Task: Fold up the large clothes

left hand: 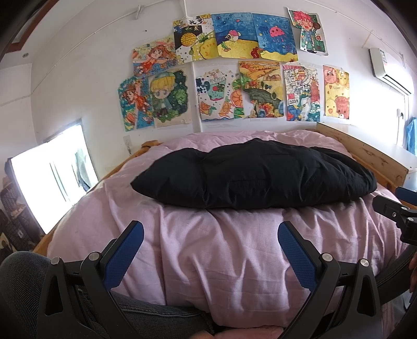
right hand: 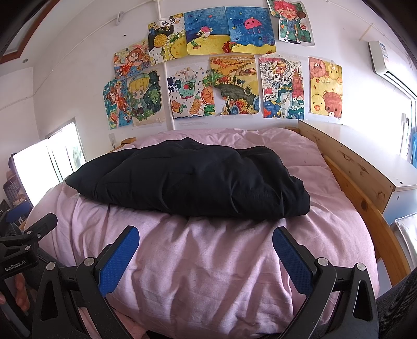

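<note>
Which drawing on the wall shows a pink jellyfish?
The blue jellyfish drawing in the top row, just left of the red-haired character drawing; no other drawing shows a jellyfish.

The puffy black padded garment is matt cloth. The creased pink cotton-like bedcover looks soft. At three o'clock, the knotty pale wooden bed frame looks unvarnished.

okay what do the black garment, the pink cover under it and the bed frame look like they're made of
Black garment: looks like matte, padded synthetic fabric, puffy with soft creases. Pink cover: probably thin woven cotton, dull and finely wrinkled. Bed frame: pale wood, likely pine, with visible knots and grain, at most lightly finished.
</note>
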Demonstrator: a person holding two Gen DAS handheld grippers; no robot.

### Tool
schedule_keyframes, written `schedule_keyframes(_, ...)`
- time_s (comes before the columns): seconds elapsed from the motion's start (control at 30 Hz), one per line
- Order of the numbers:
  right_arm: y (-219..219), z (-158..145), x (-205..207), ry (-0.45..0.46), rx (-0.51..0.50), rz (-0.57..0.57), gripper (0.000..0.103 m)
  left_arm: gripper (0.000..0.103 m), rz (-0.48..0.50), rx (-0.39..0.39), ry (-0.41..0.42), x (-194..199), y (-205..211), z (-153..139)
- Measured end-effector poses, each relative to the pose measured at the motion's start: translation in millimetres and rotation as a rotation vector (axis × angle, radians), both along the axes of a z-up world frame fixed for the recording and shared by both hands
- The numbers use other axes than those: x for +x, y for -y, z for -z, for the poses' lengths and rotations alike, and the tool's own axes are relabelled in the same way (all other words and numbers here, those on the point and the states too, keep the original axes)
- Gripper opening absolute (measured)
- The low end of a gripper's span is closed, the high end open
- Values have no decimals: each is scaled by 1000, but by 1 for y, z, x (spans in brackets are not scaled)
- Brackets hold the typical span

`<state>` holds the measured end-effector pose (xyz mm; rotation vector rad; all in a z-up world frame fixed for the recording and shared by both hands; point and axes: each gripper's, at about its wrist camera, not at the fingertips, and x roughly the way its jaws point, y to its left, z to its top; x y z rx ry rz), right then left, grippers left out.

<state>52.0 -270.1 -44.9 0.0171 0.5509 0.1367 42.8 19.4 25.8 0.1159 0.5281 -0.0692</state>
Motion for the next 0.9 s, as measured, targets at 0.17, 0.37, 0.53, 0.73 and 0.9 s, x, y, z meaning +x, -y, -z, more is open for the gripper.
schedule_keyframes(0.17, 0, 0, 0, -1, 0, 0, 103, 101, -8, 18, 8, 1, -3, 2)
schedule_keyframes(0.37, -1, 0, 0, -1, 0, 1, 103, 101, -8, 26, 8, 5, -7, 4)
schedule_keyframes(0.53, -1, 0, 0, -1, 1, 1, 103, 101, -17, 23, 2, 9, -14, 7)
schedule_keyframes(0.73, -2, 0, 0, -2, 2, 2, 103, 101, -18, 23, -1, 12, -19, 7)
schedule_keyframes(0.9, -2, 0, 0, -5, 2, 4, 103, 101, -12, 28, -3, 14, -24, 8)
